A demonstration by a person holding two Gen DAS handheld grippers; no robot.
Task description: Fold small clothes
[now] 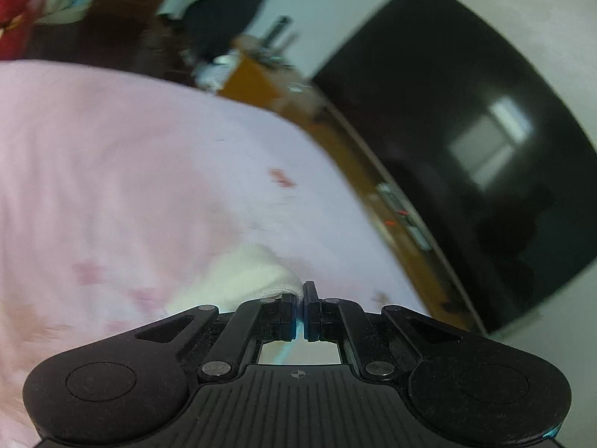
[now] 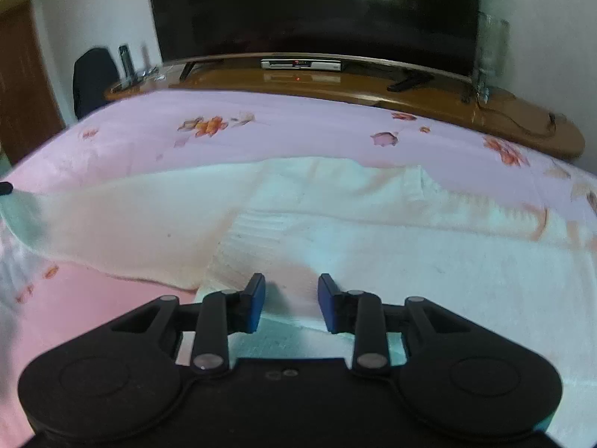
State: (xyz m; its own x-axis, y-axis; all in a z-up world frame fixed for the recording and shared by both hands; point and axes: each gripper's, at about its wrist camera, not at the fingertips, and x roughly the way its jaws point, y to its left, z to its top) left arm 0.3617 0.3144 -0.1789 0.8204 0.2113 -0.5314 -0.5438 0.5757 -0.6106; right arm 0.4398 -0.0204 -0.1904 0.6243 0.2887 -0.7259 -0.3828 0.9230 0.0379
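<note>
The white knit top (image 2: 335, 231) lies spread on the bed (image 2: 298, 130), which has a pink flowered cover. It looks like a small sweater, though the blur makes that hard to be sure of.

The left tongs (image 1: 301, 295) are pinched tight on a bit of the white cloth (image 1: 246, 276). In the right view, one long part of the top, likely a sleeve (image 2: 123, 216), stretches off to the left edge, where a dark tip shows; that is probably the left tongs holding its end.

The right tongs (image 2: 291, 300) are partly open, with the cloth under and between the pads. I cannot tell if they press on it.

The step now seems to be folding the sleeve over the body. To do it well, keep the left pinch firm, carry the sleeve low across the top, and lay it flat with no bumps. The right tongs should hold the body down so it does not slide.
</note>
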